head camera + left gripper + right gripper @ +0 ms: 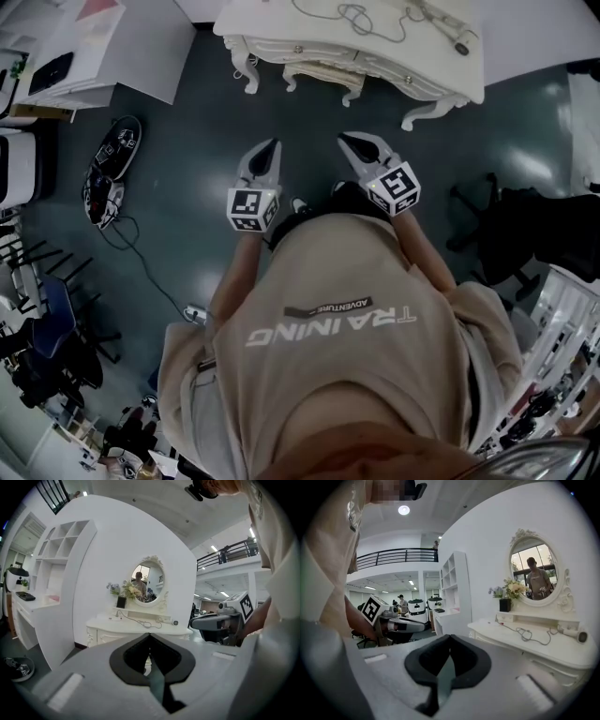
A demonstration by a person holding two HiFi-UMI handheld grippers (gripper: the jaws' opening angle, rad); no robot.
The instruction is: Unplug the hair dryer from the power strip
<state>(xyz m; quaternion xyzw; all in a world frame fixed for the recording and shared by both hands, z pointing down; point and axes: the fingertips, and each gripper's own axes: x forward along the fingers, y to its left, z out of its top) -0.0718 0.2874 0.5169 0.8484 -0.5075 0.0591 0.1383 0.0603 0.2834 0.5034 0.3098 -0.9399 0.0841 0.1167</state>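
both of my grippers are held out in front of my chest, side by side and apart, well short of the white carved dressing table (497, 631) that stands ahead of the fingertips.

my left gripper (150, 636) has its two dark-padded fingers narrowed right down. the tips meet in a point and nothing sits between them. my right gripper (449, 638) is the same: pads touching at the tips, holding nothing. from above, each one carries its black-and-white marker cube, the left cube (253, 208) and the right cube (398, 186), just behind the fingers, over the dark grey-green floor (234, 103).

the white hair dryer (573, 633) lies on its side on the table top, ahead of my right fingers and off to their right, well apart from both grippers. a thin grey cord (529, 636) loops loosely across the table top from it toward the low shelf under the oval white-framed mirror (533, 571) — i cannot tell for sure which shape there is the power strip, nor see the plug.

a bunch of pale flowers (512, 588) and a small black box (504, 604) stand at the mirror's left edge, beyond my fingertips. a tall white shelving unit (452, 588) stands further left of them.
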